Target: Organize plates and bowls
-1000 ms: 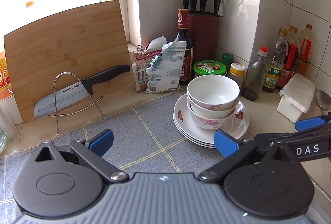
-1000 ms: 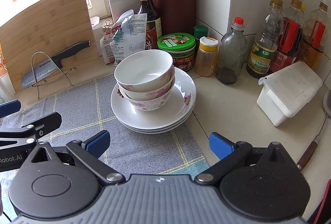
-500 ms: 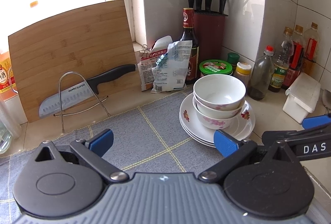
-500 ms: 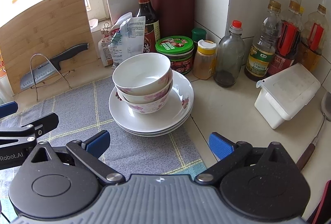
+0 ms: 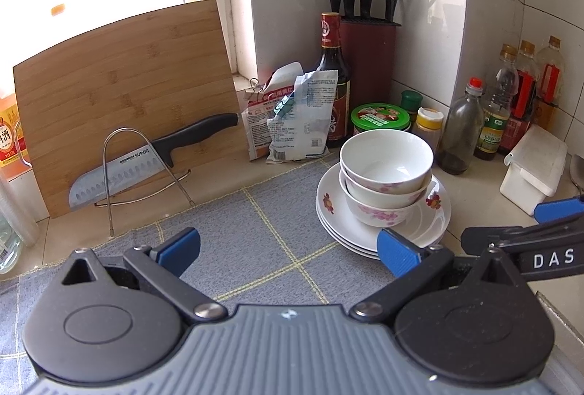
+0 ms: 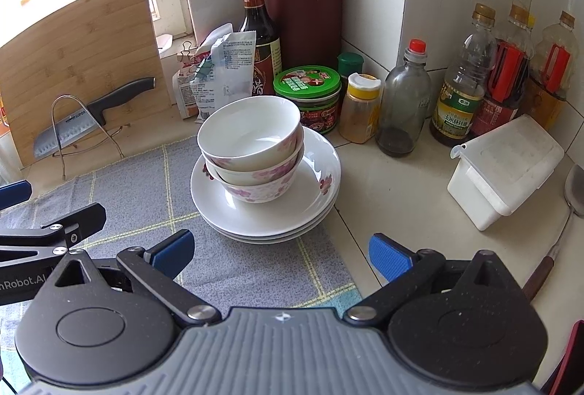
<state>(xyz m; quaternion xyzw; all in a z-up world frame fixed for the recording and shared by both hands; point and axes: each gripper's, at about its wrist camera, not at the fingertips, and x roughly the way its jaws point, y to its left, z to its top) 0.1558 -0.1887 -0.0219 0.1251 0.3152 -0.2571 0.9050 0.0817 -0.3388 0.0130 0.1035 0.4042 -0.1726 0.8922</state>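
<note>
Two white bowls with pink flowers are nested on a stack of white flowered plates at the right edge of a grey checked mat. My left gripper hovers open over the mat, just short and left of the stack. My right gripper is open too, close in front of the plates with nothing between its fingers. Each gripper shows at the edge of the other's view.
Behind the stack stand a green-lidded jar, a dark sauce bottle, a knife block, snack bags and oil bottles. A white lidded box and a ladle lie right. A cutting board and knife on a wire rack stand left.
Both grippers have drawn back and slightly up from the stack, which sits a little farther off in both views. The bowls and plates have not moved.
</note>
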